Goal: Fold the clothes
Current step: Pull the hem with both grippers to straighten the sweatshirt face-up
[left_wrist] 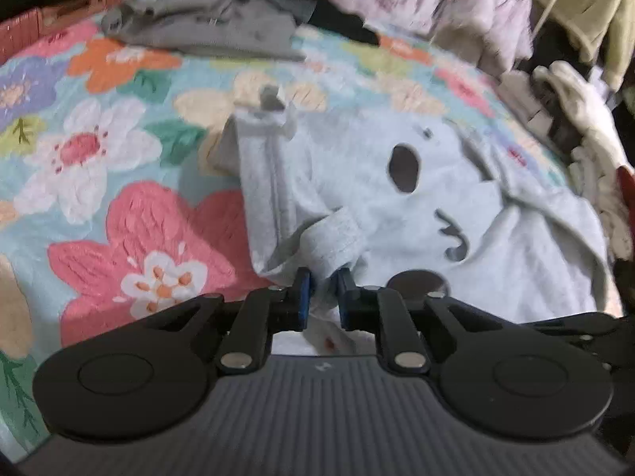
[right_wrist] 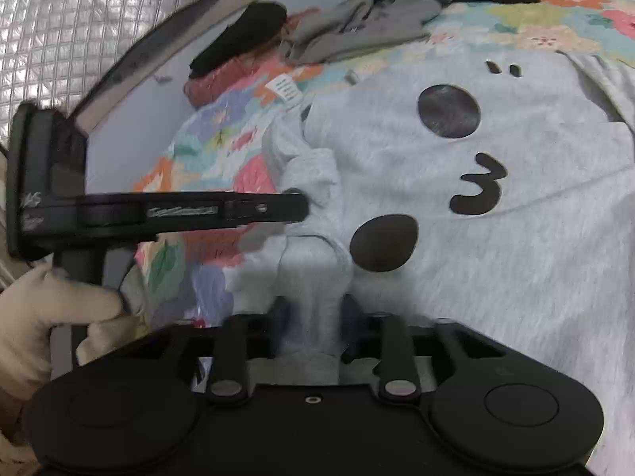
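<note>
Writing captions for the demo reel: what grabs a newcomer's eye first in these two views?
The light grey top with its dark cartoon face, spread over the middle of the bright flower-print bedspread. Next, both grippers at its near edge: the left gripper shut on a sleeve cuff, the right gripper shut on a fold of the grey cloth. Behind, a heap of darker grey clothes lies at the far edge of the bed.

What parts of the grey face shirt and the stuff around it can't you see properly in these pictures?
- Left wrist view: the grey shirt's near hem is hidden behind the left claw; which part of the shirt it pinches is unclear.
- Right wrist view: the right claw is blurred; its pads disappear beside a cloth fold.
- Right wrist view: the white care label's print is too small to read.
- Left wrist view: the clothes pile at the back is blurred.
</note>
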Demonstrator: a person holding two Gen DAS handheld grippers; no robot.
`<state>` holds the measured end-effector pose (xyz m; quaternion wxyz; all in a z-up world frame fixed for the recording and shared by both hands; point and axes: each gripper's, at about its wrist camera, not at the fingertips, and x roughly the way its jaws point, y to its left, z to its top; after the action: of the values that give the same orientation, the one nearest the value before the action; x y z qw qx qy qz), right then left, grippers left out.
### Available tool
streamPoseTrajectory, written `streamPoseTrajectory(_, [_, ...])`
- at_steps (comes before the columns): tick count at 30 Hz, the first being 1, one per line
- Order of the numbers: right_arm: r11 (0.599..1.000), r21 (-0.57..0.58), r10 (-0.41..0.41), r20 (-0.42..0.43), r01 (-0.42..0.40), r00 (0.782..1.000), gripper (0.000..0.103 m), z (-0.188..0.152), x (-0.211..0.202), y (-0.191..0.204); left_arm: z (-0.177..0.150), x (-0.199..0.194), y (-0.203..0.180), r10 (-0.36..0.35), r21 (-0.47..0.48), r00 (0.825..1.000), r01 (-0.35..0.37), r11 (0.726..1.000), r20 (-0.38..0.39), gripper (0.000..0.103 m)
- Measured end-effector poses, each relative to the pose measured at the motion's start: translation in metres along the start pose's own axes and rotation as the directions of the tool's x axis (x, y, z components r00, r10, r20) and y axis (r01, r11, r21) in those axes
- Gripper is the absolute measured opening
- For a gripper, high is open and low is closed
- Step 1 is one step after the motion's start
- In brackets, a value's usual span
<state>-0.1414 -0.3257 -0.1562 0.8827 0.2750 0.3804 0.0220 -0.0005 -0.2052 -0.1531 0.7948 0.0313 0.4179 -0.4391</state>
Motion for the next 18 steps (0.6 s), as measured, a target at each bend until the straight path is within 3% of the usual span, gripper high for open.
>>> streamPoseTrajectory(1, [1.000, 0.022, 0.005, 0.010, -0.005, 1.000, 0.014, 0.000, -0.002, -0.004, -0.001, -0.003, -0.001, -0.003, 0.003, 1.000, 0.003, 1.000, 0.013, 0.010])
streamPoseTrajectory(9, [0.995, 0.046, 0.089, 0.077, -0.092, 0.993, 0.013, 0.002, -0.019, 0.002, 0.004, -0.038, -0.011, 0.052, 0.057, 0.995, -0.057, 0.997, 0.082, 0.009])
streamPoseTrajectory(12, [0.992, 0.017, 0.122, 0.069, -0.124, 0.990, 0.013, 0.000, -0.028, 0.010, 0.005, -0.065, -0.011, 0.078, 0.078, 0.991, -0.086, 0.993, 0.105, 0.009])
streamPoseTrajectory(18, [0.994, -0.034, 0.106, 0.037, -0.105, 0.994, 0.016, -0.003, -0.026, 0.018, -0.003, -0.095, -0.013, 0.114, 0.193, 0.990, -0.129, 0.973, 0.088, 0.006])
